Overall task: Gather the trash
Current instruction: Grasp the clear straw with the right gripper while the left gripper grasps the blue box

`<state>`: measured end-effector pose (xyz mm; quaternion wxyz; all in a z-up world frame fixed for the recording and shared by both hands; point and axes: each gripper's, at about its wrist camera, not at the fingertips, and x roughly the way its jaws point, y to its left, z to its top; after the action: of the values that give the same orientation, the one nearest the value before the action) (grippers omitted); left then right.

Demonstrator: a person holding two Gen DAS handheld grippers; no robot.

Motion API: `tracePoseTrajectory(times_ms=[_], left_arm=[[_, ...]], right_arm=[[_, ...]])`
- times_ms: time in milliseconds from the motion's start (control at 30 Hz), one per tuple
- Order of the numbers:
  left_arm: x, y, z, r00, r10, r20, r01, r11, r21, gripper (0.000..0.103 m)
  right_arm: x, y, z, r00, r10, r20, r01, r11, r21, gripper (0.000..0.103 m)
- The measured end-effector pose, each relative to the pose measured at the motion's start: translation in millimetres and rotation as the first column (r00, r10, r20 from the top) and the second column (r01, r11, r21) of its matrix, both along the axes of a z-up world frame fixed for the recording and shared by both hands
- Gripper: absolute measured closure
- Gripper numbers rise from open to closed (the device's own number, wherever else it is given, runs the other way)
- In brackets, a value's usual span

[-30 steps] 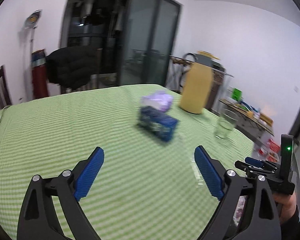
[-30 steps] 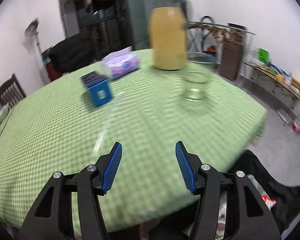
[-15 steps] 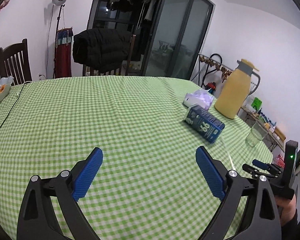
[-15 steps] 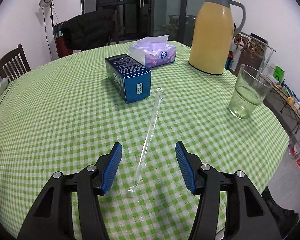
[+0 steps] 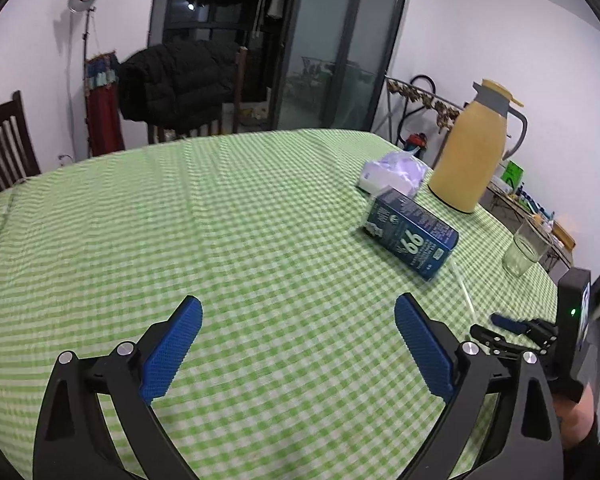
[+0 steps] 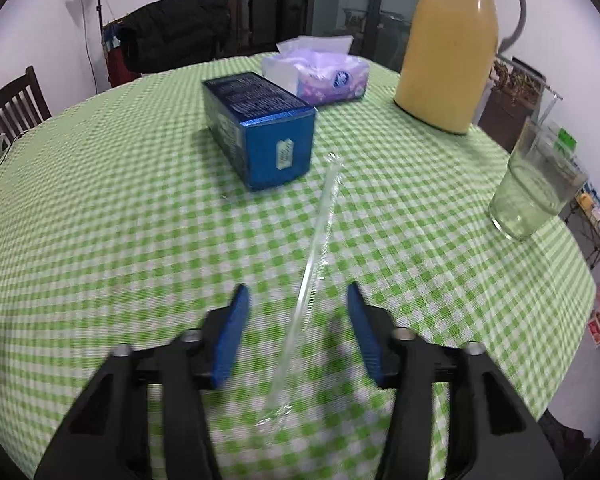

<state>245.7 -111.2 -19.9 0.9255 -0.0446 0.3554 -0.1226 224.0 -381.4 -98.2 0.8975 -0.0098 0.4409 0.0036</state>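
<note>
Right hand-held gripper (image 6: 296,312) closing, pads astride clear straw wrapper (image 6: 314,264) on desk (image 6: 100,200), not yet touching. Left hand-held gripper (image 5: 298,344) wide open, empty.

Both views are fisheye cameras riding behind a gripper's two fingers, tilted down across a green-checked tablecloth (image 5: 260,240). The left wrist view sits low near the table's near edge and faces the far glass doors (image 5: 340,60) at 12 o'clock; the blue carton (image 5: 412,236) lies at 2 o'clock, well off. The right wrist view looks more steeply down and sits closer: the same blue carton (image 6: 260,136) fills 12 o'clock. Both share the tissue pack (image 6: 320,76), yellow thermos jug (image 6: 448,48), drinking glass (image 6: 536,192) and the right gripper (image 5: 500,326), seen at 4 o'clock in the left view.
</note>
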Motion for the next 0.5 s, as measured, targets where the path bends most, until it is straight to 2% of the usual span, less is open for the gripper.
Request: tracePoseTrajectory(times_ms=[67,133,233,400,500], left_arm=[[12,-13,-5,1.0,-0.01,-0.024,0.01,1.0,-0.016,0.009],[23,-31,-9,0.999,-0.012,-0.036,0.011,0.999,-0.033,0.009],[40,-66,-13,0.998,-0.026,-0.052,0.024,0.998,-0.049,0.008],[65,-148,-19,0.997,-0.032,-0.064,0.03,0.999,-0.034,0.008],[81,-189,-27,0.998,0.05,-0.05,-0.049,0.998,0.027,0.008]], right_arm=[[0,-9,-5,1.0,0.011,-0.008,-0.011,0.999,0.032,0.088],[-3,-13,-6,0.999,0.042,-0.007,-0.042,0.996,0.074,0.096],[-8,-21,-5,0.998,0.07,-0.003,-0.069,0.994,0.087,0.097],[-29,-57,19,0.996,0.032,0.087,-0.041,0.993,0.107,0.098],[-45,-86,36,0.988,0.004,0.153,-0.024,0.992,0.123,0.098]])
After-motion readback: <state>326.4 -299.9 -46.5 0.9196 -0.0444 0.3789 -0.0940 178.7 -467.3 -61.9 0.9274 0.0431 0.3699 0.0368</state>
